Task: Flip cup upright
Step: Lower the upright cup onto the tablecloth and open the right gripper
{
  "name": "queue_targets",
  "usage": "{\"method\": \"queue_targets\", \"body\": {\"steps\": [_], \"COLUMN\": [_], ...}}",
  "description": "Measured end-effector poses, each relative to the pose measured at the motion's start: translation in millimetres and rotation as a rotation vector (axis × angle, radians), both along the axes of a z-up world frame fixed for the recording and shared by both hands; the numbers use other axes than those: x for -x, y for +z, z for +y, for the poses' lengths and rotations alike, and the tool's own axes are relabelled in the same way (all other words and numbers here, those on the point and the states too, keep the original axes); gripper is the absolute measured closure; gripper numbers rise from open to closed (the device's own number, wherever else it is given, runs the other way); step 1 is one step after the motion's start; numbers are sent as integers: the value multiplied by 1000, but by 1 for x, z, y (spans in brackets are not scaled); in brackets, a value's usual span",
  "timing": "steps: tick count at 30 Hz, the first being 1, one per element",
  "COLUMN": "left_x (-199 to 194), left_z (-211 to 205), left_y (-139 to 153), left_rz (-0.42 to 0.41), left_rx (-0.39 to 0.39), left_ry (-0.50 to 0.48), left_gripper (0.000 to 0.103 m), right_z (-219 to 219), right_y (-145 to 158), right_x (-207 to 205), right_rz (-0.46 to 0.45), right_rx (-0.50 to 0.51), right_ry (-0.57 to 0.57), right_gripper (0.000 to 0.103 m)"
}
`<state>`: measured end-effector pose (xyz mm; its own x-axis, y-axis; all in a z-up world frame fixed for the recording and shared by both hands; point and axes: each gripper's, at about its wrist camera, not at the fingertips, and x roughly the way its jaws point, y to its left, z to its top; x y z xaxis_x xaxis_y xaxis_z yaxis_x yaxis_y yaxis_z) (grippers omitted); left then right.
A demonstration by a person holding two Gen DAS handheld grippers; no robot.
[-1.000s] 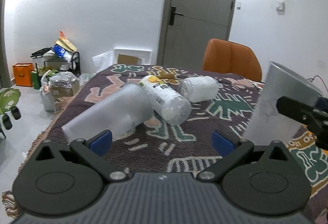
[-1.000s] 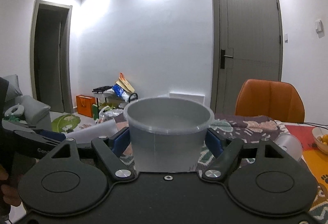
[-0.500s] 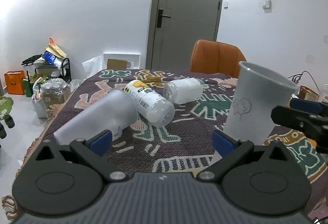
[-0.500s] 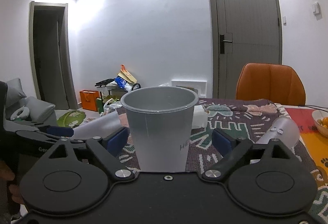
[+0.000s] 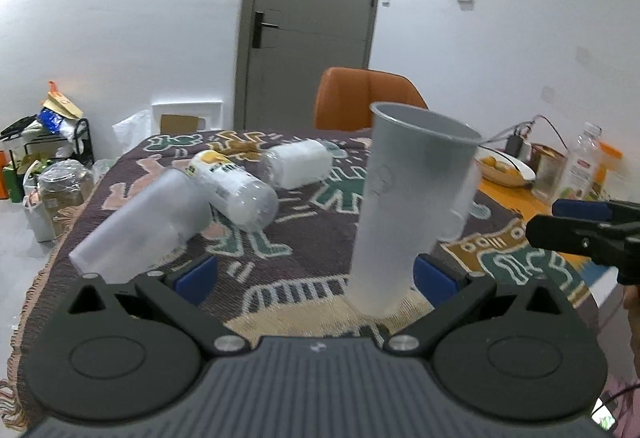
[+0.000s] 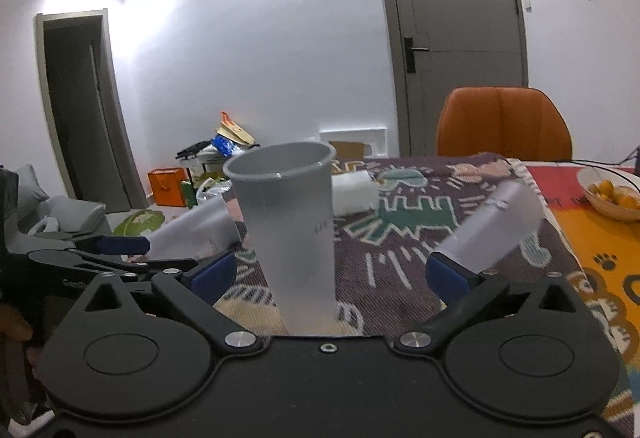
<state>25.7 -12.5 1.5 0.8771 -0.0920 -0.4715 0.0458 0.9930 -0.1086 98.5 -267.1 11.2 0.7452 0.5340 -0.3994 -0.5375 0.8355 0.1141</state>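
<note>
A tall frosted grey cup (image 6: 288, 238) stands upright on the patterned tablecloth, mouth up; it also shows in the left wrist view (image 5: 408, 213). My right gripper (image 6: 332, 274) is open, its blue pads wide on either side of the cup and clear of it. My left gripper (image 5: 316, 274) is open and empty, with the cup standing between its pads, nearer the right one. The right gripper's fingers (image 5: 580, 230) show at the right edge of the left wrist view.
Several frosted cups lie on their sides: one (image 5: 144, 222) at the left, a labelled one (image 5: 236, 185), one (image 5: 300, 161) further back, one (image 6: 492, 226) at the right. An orange chair (image 6: 504, 125) stands behind the table. A fruit bowl (image 6: 612, 193) and bottles (image 5: 580, 165) sit right.
My right gripper opened, let go of the cup and drew back. The cup now stands free on the cloth. My left gripper swung right, so the cup sits between its pads.
</note>
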Motion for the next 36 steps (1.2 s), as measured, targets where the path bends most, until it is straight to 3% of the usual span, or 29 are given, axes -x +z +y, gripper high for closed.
{"method": "queue_targets", "body": {"steps": [18, 36], "left_x": [31, 33], "left_z": [-17, -14], "left_y": [5, 2], "left_rz": [18, 29], "left_rx": [-39, -44], "left_ry": [-58, -30], "left_gripper": [0, 0], "right_z": [-20, -22], "right_y": [-16, -22], "right_x": [25, 23], "right_rz": [70, 80], "right_rx": [-32, -23], "right_ry": [-31, -33], "right_gripper": [0, 0]}}
